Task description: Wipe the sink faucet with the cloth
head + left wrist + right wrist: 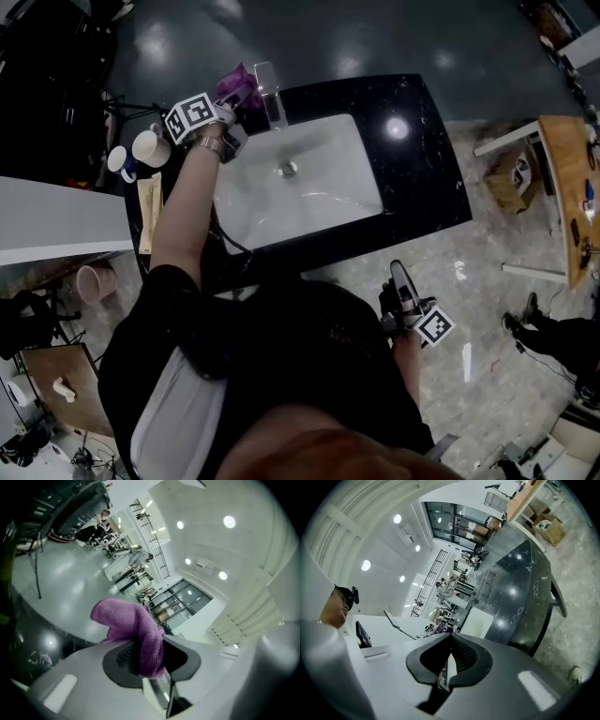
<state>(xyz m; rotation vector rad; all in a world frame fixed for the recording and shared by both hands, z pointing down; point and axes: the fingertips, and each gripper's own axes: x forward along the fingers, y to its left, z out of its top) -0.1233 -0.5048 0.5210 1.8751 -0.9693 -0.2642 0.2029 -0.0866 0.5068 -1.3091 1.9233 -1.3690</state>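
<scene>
While the cloth (239, 86) is clamped in the left claw (232, 105) just beside the faucet (268, 94) at far left of the sink (319, 202) | a firm pinch is advised, the spout to be wiped top to base | right claw (400, 286) is closed, empty, near right, off the worktop (422, 169)

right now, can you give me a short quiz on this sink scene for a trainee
1. True or false: the right tongs hold the cloth.
2. Which tongs are up by the faucet? A the left tongs; B the right tongs; C neither.
3. What colour is the cloth?
Key: 1 false, they are shut and empty, away from the sink; 2 A; 3 purple.
</scene>
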